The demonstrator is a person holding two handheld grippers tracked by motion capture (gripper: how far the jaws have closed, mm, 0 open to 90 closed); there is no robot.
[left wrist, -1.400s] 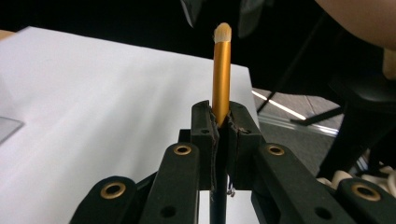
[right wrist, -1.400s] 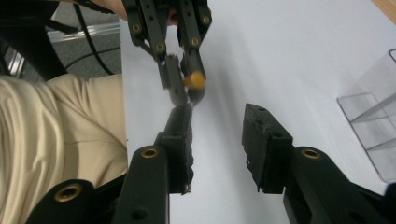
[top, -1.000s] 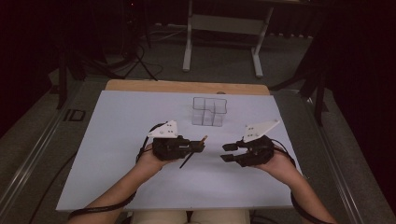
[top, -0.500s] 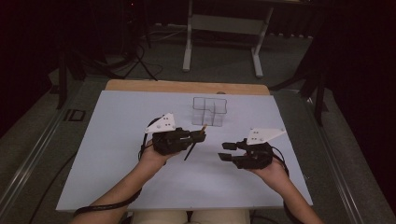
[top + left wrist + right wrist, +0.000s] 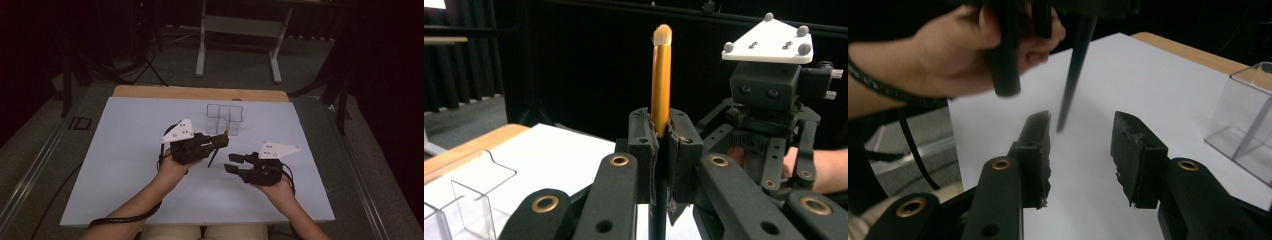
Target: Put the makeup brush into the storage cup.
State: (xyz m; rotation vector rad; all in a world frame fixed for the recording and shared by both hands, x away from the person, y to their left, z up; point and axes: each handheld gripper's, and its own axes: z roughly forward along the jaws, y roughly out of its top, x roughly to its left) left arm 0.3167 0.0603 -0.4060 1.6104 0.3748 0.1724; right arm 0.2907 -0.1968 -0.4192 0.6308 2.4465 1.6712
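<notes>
The white table top [image 5: 120, 165] has wide bare room along its left edge and its near edge, with a strip of bare wood [image 5: 200, 93] at the far edge and dark floor on both sides; a small dark mark at the board's far left corner looks like lettering, but it is too small to read, and nothing else in view carries legible writing; left of centre the left hand [image 5: 172, 167] comes up from the near edge with the forearm slanting to the right, and its left gripper [image 5: 220, 141] points to the right and slightly away, its grey three-cornered plate tilted on top; its jaws are pressed together on a brush [image 5: 661, 75], pinching the gold handle so that the pale bristle tip stands up above the jaws in the left gripper view, while the dark lower end of the handle hangs down towards the table; just beyond that gripper, near the far edge, stands a clear plastic organiser [image 5: 224, 119] with several compartments, close to the brush but not touching it; to the right, the right hand [image 5: 280, 190] holds the right gripper [image 5: 232, 163] low over the board, pointing left, its jaws spread with nothing between them, the brush's dark end just ahead of them; bare board lies between that hand and the right edge.
</notes>
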